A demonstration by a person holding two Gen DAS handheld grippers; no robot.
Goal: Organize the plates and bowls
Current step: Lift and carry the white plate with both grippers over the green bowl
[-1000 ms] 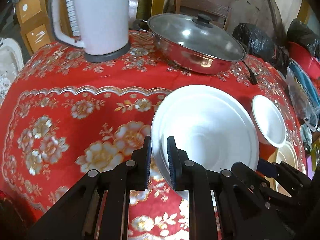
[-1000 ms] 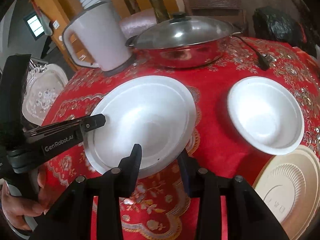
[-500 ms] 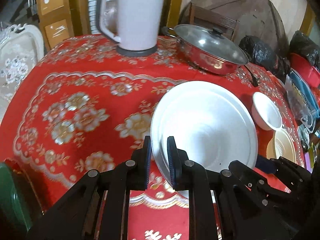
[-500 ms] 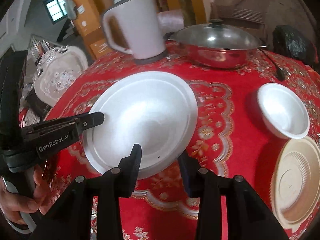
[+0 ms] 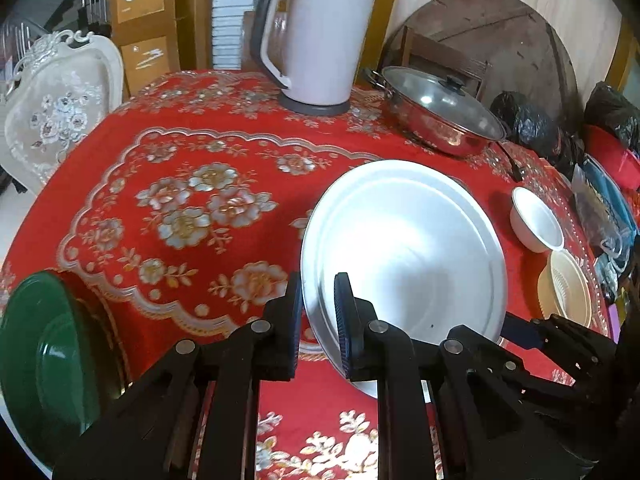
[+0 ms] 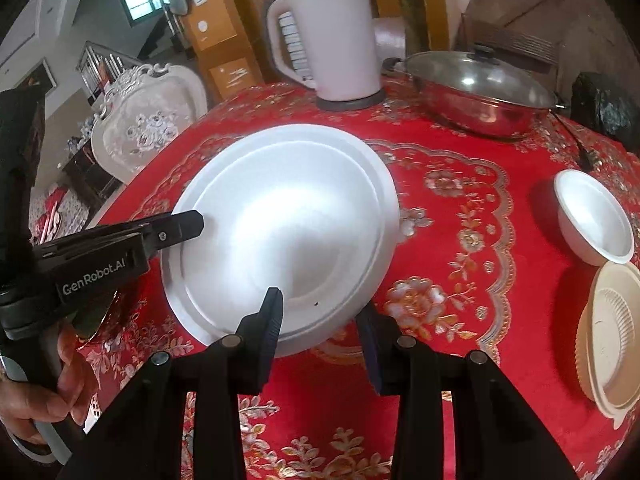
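Bench (image 5: pixel 120 184) with red floral cloth carries everything. Big white plate (image 5: pixel 404 240) is the landmark, lifted off the cloth and tilted, near the bench's front edge. White electric kettle (image 5: pixel 316 44) stands behind the plate, well apart. Lidded steel pan (image 5: pixel 440 116) sits behind the plate to the right, beside the kettle. Green plate (image 5: pixel 44 356) sits left of the white plate, at the bench edge, apart from it. Beige ribbed plate (image 6: pixel 612 332) lies right of the white plate, near the bench's right edge. Small white bowl (image 6: pixel 596 216) sits right of the white plate, touching or just behind the beige plate. Left hand-held gripper (image 5: pixel 318 312) pinches the white plate's left rim, fingers close on either side of it. Right hand-held gripper (image 6: pixel 320 328) sits at the plate's near rim, fingers spread: left finger over the plate face, right finger under the rim; contact unclear.
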